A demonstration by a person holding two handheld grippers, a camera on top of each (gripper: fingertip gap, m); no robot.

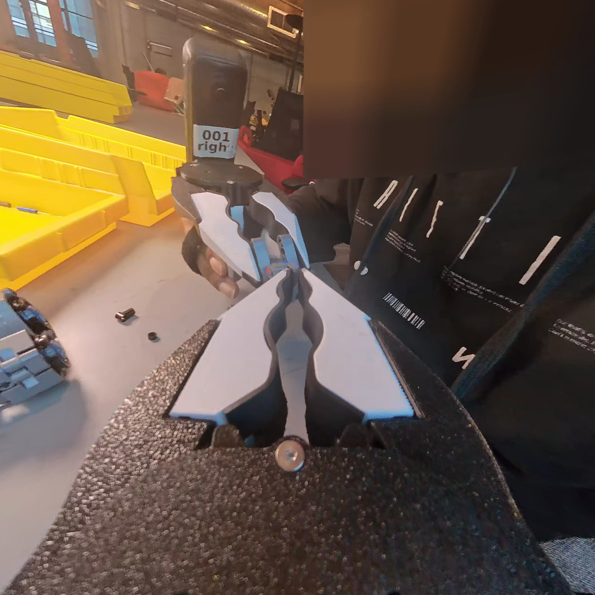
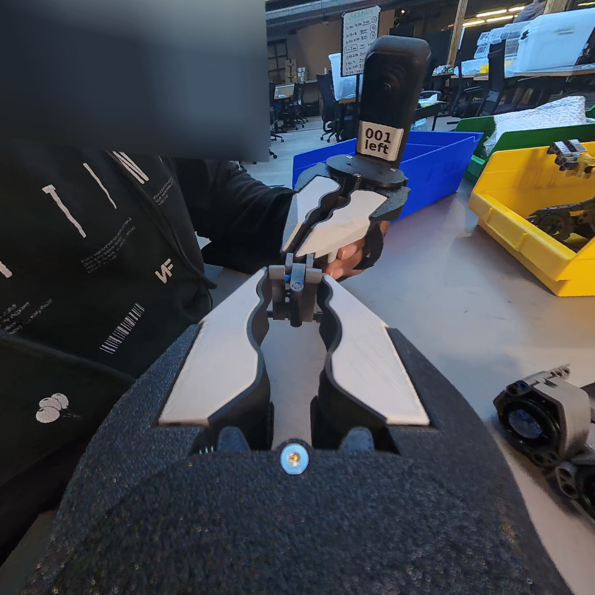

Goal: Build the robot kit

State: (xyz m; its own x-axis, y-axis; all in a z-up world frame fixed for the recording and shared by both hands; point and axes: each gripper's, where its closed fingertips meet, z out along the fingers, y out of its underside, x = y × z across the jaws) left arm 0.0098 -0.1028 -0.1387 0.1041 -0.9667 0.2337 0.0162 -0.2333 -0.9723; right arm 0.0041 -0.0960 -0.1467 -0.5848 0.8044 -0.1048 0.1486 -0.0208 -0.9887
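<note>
A small grey brick assembly (image 2: 280,297) with a blue pin and a black axle is held between both grippers above the grey table (image 2: 434,306). My right gripper (image 2: 294,277) is shut on its two sides. My left gripper (image 1: 293,273) faces it tip to tip, with its jaws almost together on the assembly's far end. In the right wrist view the left gripper (image 2: 297,254) comes down onto the assembly's top prongs. In the left wrist view the right gripper (image 1: 280,272) holds the assembly (image 1: 285,248) just beyond my fingertips. A hand grips each handle.
A person in a black printed hoodie (image 1: 450,273) sits close behind the grippers. Yellow bins (image 1: 64,199), a wheel assembly (image 1: 29,347) and two small black pins (image 1: 125,314) lie to the left. A blue bin (image 2: 434,161), a yellow bin (image 2: 502,222) with tracked parts and a grey-black hub (image 2: 544,425) lie to the right. Only a small space, under 4 cm, lies between the two pairs of fingers.
</note>
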